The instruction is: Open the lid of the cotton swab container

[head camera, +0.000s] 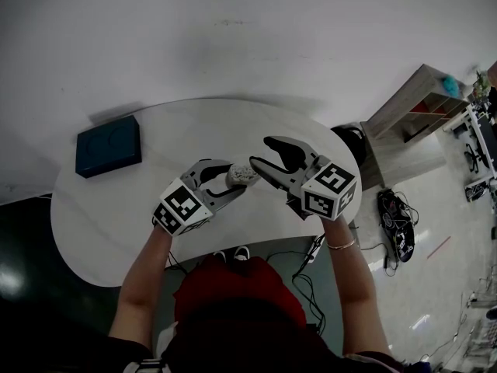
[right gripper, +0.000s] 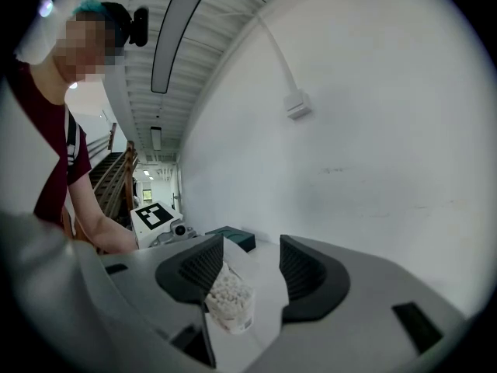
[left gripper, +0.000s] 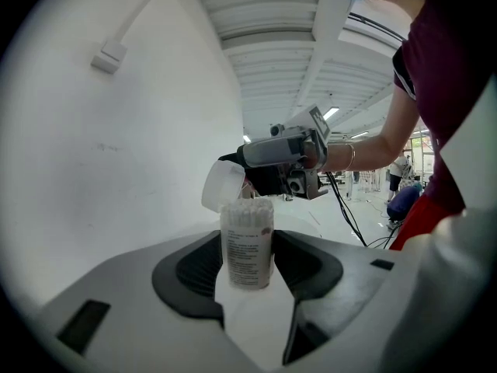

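Note:
The cotton swab container point(left gripper: 247, 247), a clear labelled tube packed with white swabs, stands upright between the pads of my left gripper point(head camera: 237, 177), which is shut on it above the table. Its translucent flip lid point(left gripper: 220, 185) hangs open at the tube's upper left, so the swab tips show. My right gripper point(head camera: 260, 152) reaches in from the right with its jaws wide apart. The lower fingertip point(head camera: 255, 164) sits at the container's top. In the right gripper view the container point(right gripper: 229, 298) lies by the left jaw, and nothing is clamped.
A dark blue box point(head camera: 109, 144) lies at the far left of the rounded white table point(head camera: 101, 216). A wall stands close behind the table. A wooden shelf unit point(head camera: 419, 115) and floor cables point(head camera: 396, 228) are to the right.

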